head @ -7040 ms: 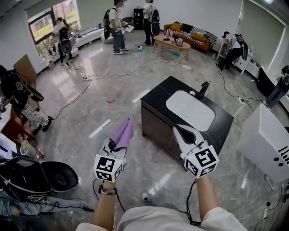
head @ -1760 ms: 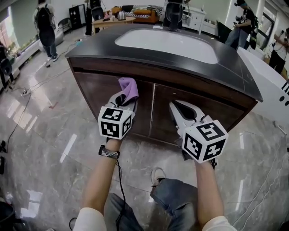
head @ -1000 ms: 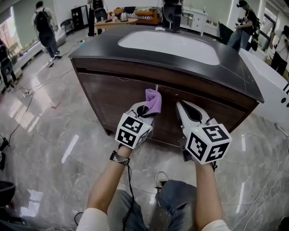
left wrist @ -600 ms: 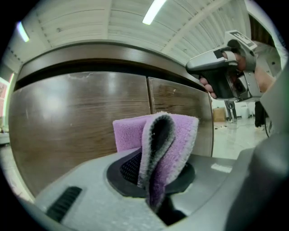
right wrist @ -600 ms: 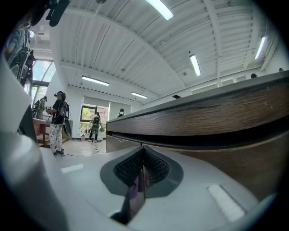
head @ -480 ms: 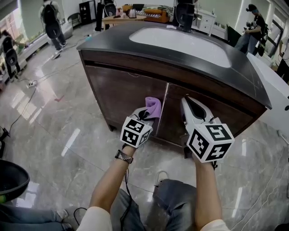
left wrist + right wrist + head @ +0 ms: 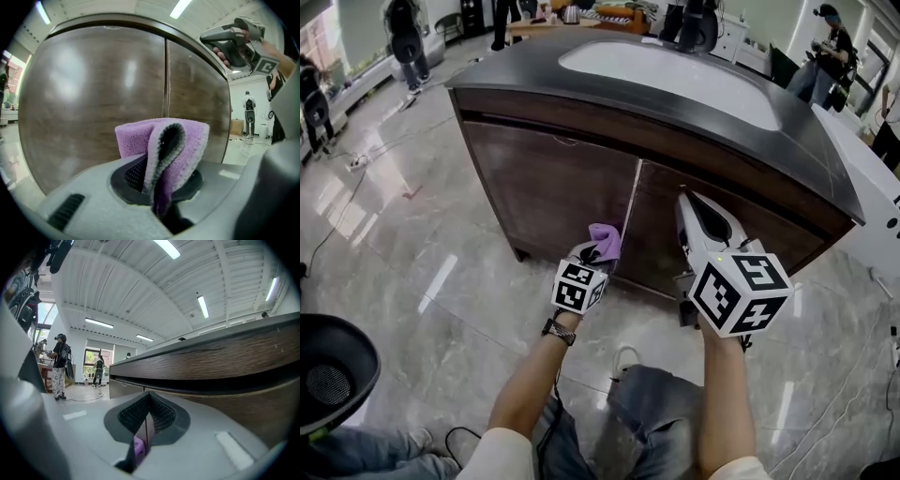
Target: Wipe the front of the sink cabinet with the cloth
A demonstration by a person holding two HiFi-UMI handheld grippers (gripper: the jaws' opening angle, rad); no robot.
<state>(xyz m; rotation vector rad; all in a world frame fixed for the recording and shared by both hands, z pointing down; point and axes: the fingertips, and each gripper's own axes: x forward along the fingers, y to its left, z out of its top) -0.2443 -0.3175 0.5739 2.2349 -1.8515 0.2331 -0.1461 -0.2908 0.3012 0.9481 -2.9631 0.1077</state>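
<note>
While left tool [image 7: 596,251] clamps cloth [image 7: 606,238], sink cabinet doors [image 7: 548,192] closed.

Reaching low and forward with the left gripper [image 7: 598,251], clamped tight on a fold of purple cloth [image 7: 185,140]. Stretching the bare left forearm [image 7: 525,389] well out, with a band at the wrist [image 7: 555,331]. Holding the right gripper [image 7: 692,202] off to the right, nose forward, pinched shut on nothing. Running the right forearm [image 7: 722,403] straight ahead behind it.

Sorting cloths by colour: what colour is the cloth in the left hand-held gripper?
Purple cloth, clearest in the left gripper view.
</note>
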